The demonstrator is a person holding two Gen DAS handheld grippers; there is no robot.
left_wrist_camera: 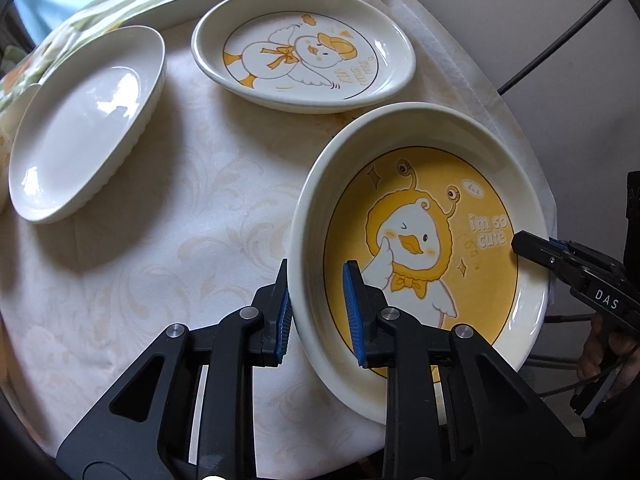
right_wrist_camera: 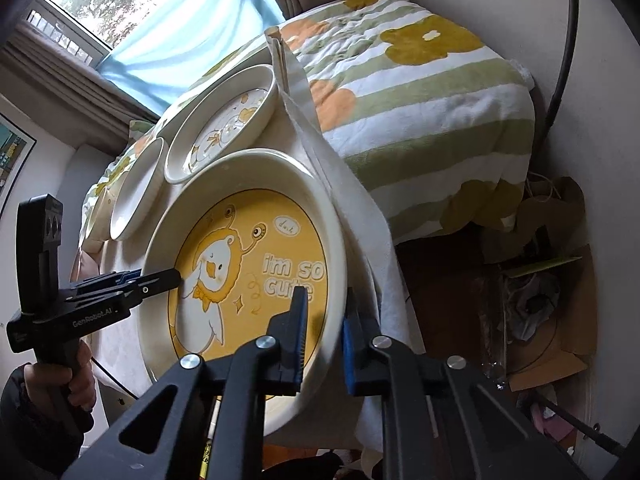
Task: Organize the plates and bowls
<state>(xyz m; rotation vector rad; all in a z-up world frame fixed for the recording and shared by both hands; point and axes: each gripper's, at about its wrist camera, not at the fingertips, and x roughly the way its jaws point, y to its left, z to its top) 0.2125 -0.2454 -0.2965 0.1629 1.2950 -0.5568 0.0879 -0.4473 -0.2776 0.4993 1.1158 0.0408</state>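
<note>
The left hand-held gripper (left_wrist_camera: 316, 312) is clamped on the near-left rim of the yellow duck plate (left_wrist_camera: 432, 248), one blue pad outside the wall and one inside. The right hand-held gripper (right_wrist_camera: 326, 336) is clamped the same way on the opposite rim of that plate, at the side nearest the surface's edge. No earlier picture shows how either grip was made.

The yellow duck plate sits on the cream-clothed surface (left_wrist_camera: 192, 208), close to its edge; from the right wrist view its rim partly overhangs the hanging cloth. It is round, so it has no long axis; the printed duck's head points away from the left hand-held gripper, toward the bed.

Beyond the yellow duck plate, just beside its far rim, lies a white duck plate (left_wrist_camera: 304, 48). To the left of that plate, apart from it, stands a plain white dish (left_wrist_camera: 88, 128) with a fluted outer wall. Nothing lies between the dishes. Behind them is a bed with a flowered, striped blanket (right_wrist_camera: 420, 92), and a cardboard box (right_wrist_camera: 560, 320) sits on the floor below.
</note>
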